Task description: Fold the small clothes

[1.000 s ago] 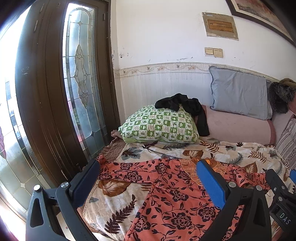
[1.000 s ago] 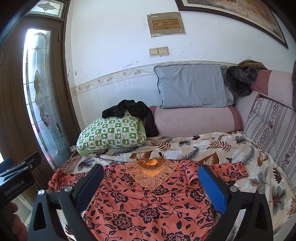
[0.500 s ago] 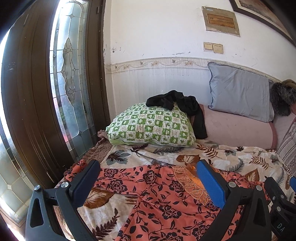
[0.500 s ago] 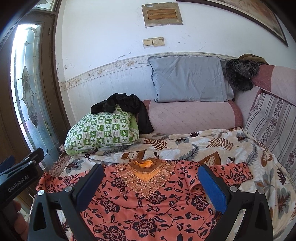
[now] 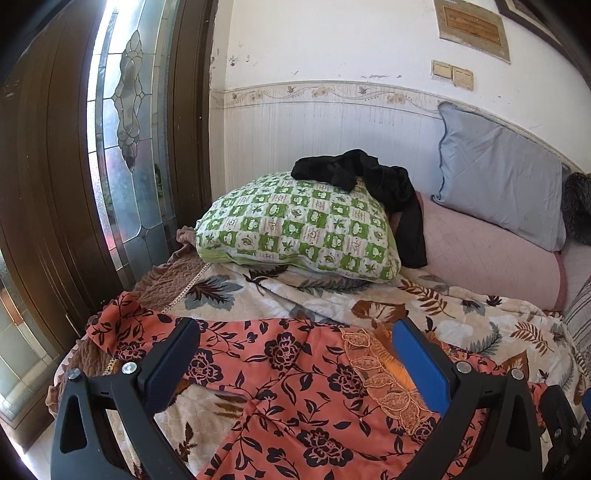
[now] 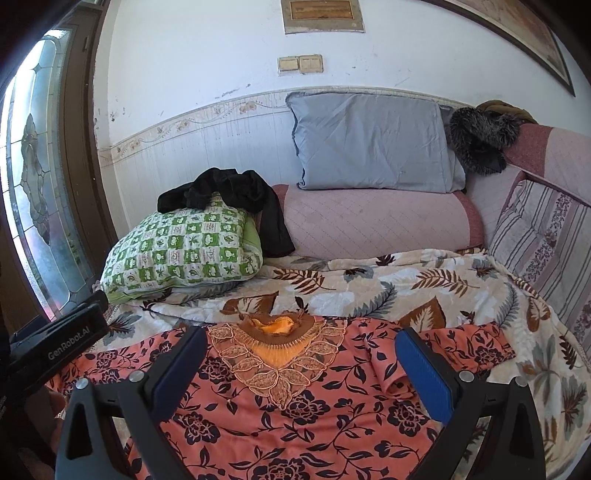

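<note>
The dress (image 6: 295, 417) is spread flat on the bed (image 6: 424, 280) for folding — both grippers (image 5: 291, 365) (image 6: 299, 373) are held wide open above it, empty, a sleeve (image 6: 461, 347) beyond the right fingers (image 6: 424, 373).

Your view of the floral dress (image 6: 295, 417) is cut off at the bottom edge in both cameras; its hem is out of frame. The left claw (image 5: 295, 365) covers part of its collar (image 5: 384, 387). The wall plaque (image 6: 321, 14) text is too small to read.

Home bedroom: blanketed bed (image 6: 388, 288), pillows (image 6: 373, 144), stained-glass door (image 5: 125, 122).
</note>
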A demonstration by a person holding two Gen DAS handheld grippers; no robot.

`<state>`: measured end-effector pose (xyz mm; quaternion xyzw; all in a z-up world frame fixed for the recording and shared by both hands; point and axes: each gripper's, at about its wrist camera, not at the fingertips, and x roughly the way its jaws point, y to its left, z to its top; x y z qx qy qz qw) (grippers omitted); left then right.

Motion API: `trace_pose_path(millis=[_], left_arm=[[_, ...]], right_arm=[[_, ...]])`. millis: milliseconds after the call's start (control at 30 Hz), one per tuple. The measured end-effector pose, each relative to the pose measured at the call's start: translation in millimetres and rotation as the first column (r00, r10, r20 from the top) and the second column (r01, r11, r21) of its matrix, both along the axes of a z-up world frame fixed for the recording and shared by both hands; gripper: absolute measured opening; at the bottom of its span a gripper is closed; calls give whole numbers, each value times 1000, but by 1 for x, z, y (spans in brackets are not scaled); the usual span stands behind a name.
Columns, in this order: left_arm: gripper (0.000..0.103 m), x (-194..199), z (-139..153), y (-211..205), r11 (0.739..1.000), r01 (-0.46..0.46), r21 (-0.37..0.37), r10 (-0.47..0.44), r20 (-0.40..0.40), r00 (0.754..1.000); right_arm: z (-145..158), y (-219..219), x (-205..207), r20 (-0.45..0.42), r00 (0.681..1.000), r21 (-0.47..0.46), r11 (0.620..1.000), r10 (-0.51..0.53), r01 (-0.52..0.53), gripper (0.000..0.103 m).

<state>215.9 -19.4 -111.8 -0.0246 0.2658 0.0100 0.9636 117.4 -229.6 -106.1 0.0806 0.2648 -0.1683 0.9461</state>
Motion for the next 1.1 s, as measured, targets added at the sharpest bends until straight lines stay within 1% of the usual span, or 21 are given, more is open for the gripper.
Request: trace_pose_path(millis=[167,267,433,633,800,900,967,1033,1100], left_arm=[[103,11,-9,5,1000,-22,1,22,-33,999],[103,13,-10,6,999,-30,-15,29,-39,999],[103,15,-13,-5,1000,-17,1,17,-48,999],[103,16,-22,-30,998,18,58,-14,-59,998],[103,18,-35,-51,993,54,107,-46,-75,996],[103,20,-43,-62,989,78,127,-67,-94,993],[103,21,-50,-68,986,95,140,-81,-107,991],[103,21,-58,-75,980,114,165,-96,-115,989],[103,19,-72,-82,967,161,200,-139,-123,983]], right_arm=[[-13,0,10,-6,1000,36,999,6,-6,103],[-15,0,11,-2,1000,36,999,14,-13,103],[-19,-7,12,-3,1000,35,999,14,-14,103],[-28,-38,12,-13,999,56,998,-31,31,103],[-47,-84,15,-43,996,92,992,-81,85,103],[-64,-117,19,-72,993,140,984,-97,107,103],[-79,-141,22,-116,988,181,976,-104,124,103],[-98,-167,24,-158,983,271,953,-96,136,103],[-118,-194,24,-199,974,367,914,-108,176,103]])
